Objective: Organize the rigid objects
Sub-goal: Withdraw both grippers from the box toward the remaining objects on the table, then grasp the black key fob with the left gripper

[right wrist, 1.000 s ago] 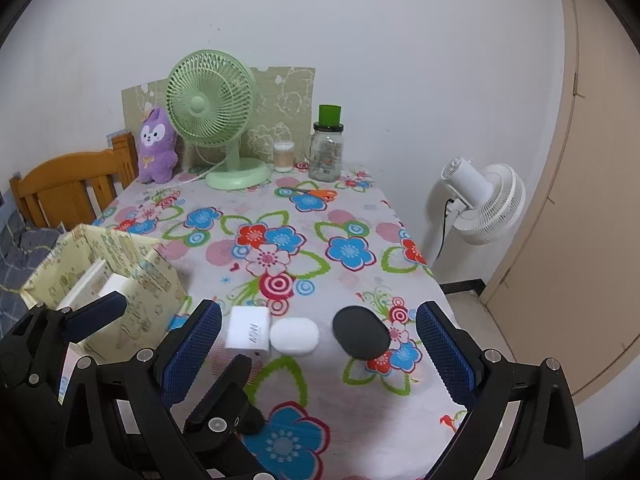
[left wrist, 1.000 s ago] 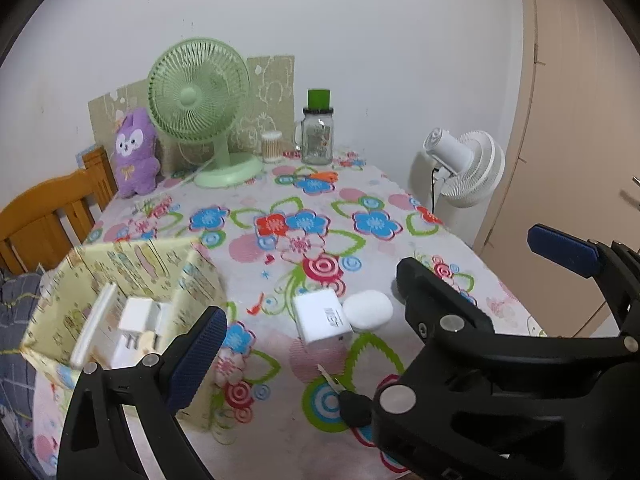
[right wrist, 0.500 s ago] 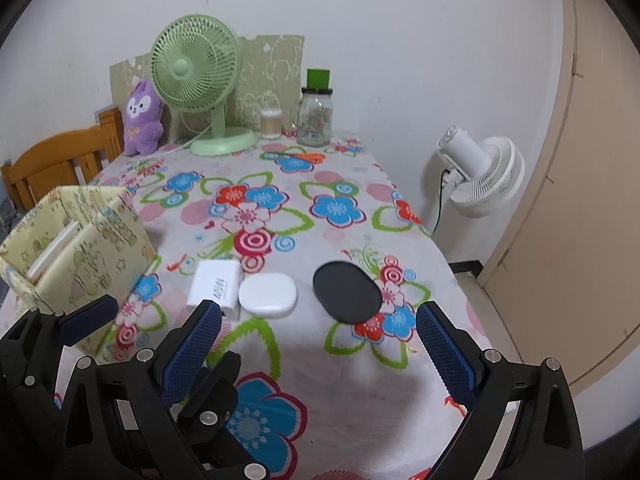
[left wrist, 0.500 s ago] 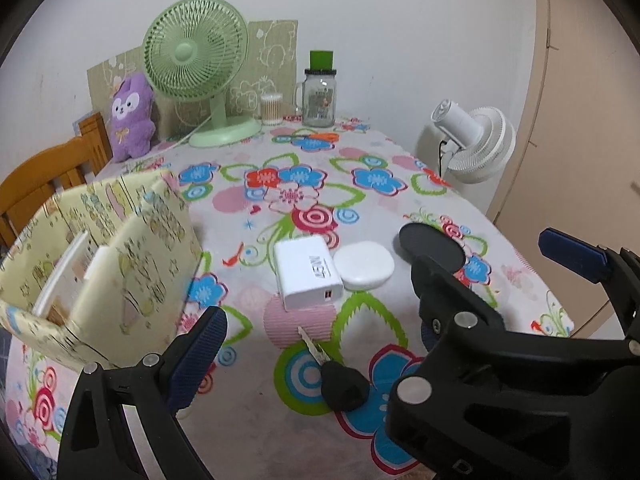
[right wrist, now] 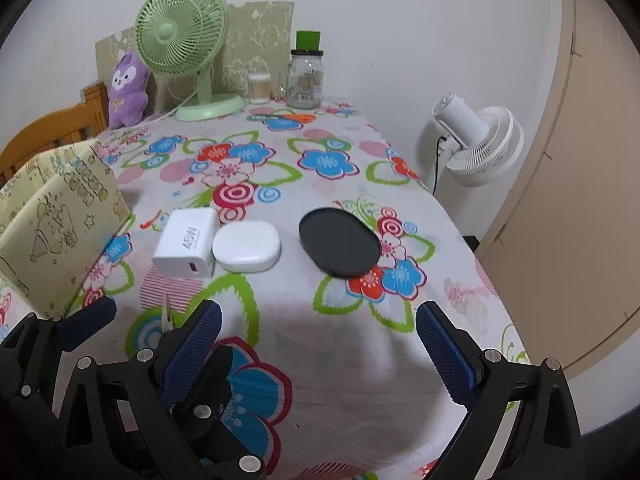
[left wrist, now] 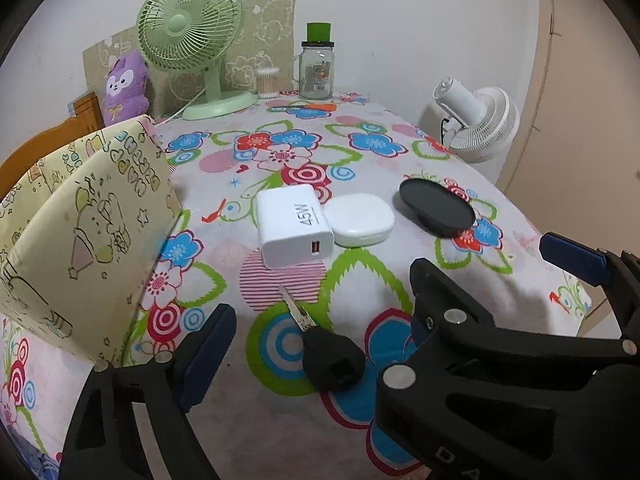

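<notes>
Black key (left wrist: pixel 326 354) lies between left claw (left wrist: pixel 316 344) tips, untouched; both claws apart; right claw (right wrist: pixel 318 344) w/ nothing.

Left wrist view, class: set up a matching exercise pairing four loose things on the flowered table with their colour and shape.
Things:
1. charger
2. earbud case
3. oval lid
4. key

Descriptions:
A. flat, dark oval
B. white block marked 45W
C. metal blade, black head
D. white rounded pebble shape

Pairs: 1-B, 2-D, 3-A, 4-C
</notes>
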The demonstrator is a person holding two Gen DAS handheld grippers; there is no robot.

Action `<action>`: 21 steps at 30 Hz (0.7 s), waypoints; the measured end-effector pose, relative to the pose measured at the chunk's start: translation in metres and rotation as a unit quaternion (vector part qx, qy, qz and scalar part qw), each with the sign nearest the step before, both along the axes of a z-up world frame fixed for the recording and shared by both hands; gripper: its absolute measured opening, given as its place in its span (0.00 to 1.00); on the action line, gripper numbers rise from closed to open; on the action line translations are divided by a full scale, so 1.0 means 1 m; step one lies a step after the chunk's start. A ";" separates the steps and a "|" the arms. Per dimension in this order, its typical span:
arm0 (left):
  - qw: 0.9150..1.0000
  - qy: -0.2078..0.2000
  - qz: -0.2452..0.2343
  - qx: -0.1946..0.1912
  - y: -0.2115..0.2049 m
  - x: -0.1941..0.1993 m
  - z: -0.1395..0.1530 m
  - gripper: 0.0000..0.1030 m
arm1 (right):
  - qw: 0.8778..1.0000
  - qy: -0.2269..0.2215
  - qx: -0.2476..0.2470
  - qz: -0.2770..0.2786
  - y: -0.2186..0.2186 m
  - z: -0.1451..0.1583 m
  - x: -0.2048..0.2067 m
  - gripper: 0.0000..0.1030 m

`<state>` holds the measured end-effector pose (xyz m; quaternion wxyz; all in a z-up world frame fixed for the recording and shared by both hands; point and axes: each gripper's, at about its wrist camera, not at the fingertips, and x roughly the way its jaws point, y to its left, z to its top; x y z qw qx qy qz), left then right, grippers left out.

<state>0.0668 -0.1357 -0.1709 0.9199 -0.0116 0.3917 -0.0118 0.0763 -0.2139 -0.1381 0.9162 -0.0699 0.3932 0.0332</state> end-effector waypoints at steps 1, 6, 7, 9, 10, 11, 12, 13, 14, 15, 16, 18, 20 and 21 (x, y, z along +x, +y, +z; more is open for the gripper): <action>1.000 0.002 -0.001 0.001 -0.001 0.000 -0.001 0.82 | 1.000 0.003 -0.001 -0.001 -0.001 -0.002 0.001 0.97; 1.000 0.016 0.002 -0.002 -0.002 0.000 -0.010 0.75 | 1.000 0.011 -0.011 -0.003 -0.002 -0.010 0.000 0.97; 1.000 0.011 0.003 0.005 -0.003 -0.001 -0.010 0.71 | 1.000 0.012 -0.013 -0.004 -0.002 -0.011 0.001 0.97; 1.000 0.008 -0.002 0.014 -0.006 -0.002 -0.011 0.67 | 1.000 0.015 -0.013 -0.007 -0.003 -0.014 0.001 0.97; 1.000 0.007 -0.003 0.013 -0.007 -0.003 -0.011 0.63 | 1.000 0.018 -0.008 -0.008 -0.004 -0.015 0.001 0.97; 1.000 0.006 -0.005 0.013 -0.007 -0.003 -0.011 0.60 | 1.000 0.020 -0.005 -0.009 -0.005 -0.016 0.002 0.97; 1.000 0.004 -0.006 0.014 -0.008 -0.004 -0.011 0.54 | 1.000 0.022 -0.002 -0.010 -0.005 -0.017 0.003 0.97; 1.000 0.003 -0.006 0.015 -0.009 -0.004 -0.010 0.49 | 1.000 0.023 0.001 -0.008 -0.005 -0.018 0.003 0.97; 1.000 0.003 -0.009 0.016 -0.009 -0.004 -0.010 0.45 | 1.000 0.024 0.004 -0.006 -0.005 -0.018 0.003 0.97; 1.000 0.003 -0.013 0.015 -0.010 -0.004 -0.010 0.36 | 1.000 0.025 0.004 -0.007 -0.006 -0.018 0.003 0.97; 1.000 0.004 -0.014 0.014 -0.009 -0.004 -0.009 0.31 | 1.000 0.025 0.005 -0.007 -0.006 -0.018 0.003 0.97; 1.000 0.004 -0.014 0.014 -0.009 -0.003 -0.008 0.25 | 1.000 0.026 0.007 -0.011 -0.008 -0.018 0.004 0.97; 1.000 0.005 -0.011 0.011 -0.007 -0.002 -0.008 0.24 | 1.000 0.026 0.008 -0.013 -0.007 -0.018 0.006 0.97; 1.000 0.005 -0.009 0.012 -0.006 -0.002 -0.008 0.24 | 1.000 0.026 0.008 -0.013 -0.007 -0.018 0.007 0.97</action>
